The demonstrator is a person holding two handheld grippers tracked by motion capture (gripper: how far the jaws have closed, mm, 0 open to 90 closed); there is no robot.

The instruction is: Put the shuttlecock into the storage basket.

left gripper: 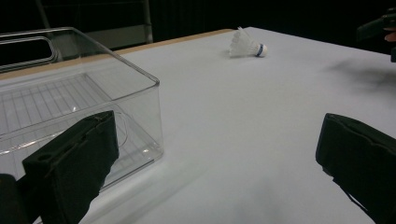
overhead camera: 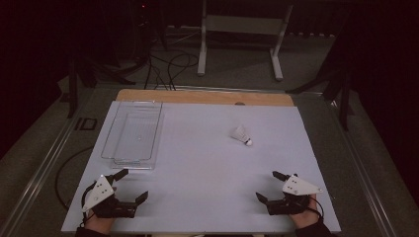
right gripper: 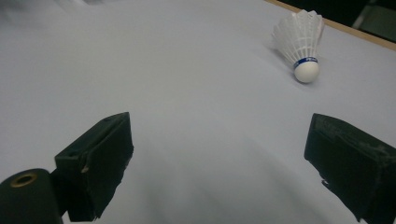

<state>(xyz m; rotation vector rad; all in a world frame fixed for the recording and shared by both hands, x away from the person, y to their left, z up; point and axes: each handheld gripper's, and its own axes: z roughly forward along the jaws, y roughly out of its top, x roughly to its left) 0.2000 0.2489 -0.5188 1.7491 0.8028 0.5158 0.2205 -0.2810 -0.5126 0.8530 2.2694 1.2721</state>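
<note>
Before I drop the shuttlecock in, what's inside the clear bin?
Nothing visible inside the clear bin: its ribbed floor shows through. The shuttlecock lies apart on the table. The near corner sits behind a jaw.

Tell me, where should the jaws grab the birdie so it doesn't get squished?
Probably at the cork end of the shuttlecock, near its blue band. It lies on its side, so come from above, jaws either side. The feather skirt looks fragile; the cork is firm.

Overhead view; two low claw views, shuttlecock (overhead camera: pixel 242 135) shared.
</note>
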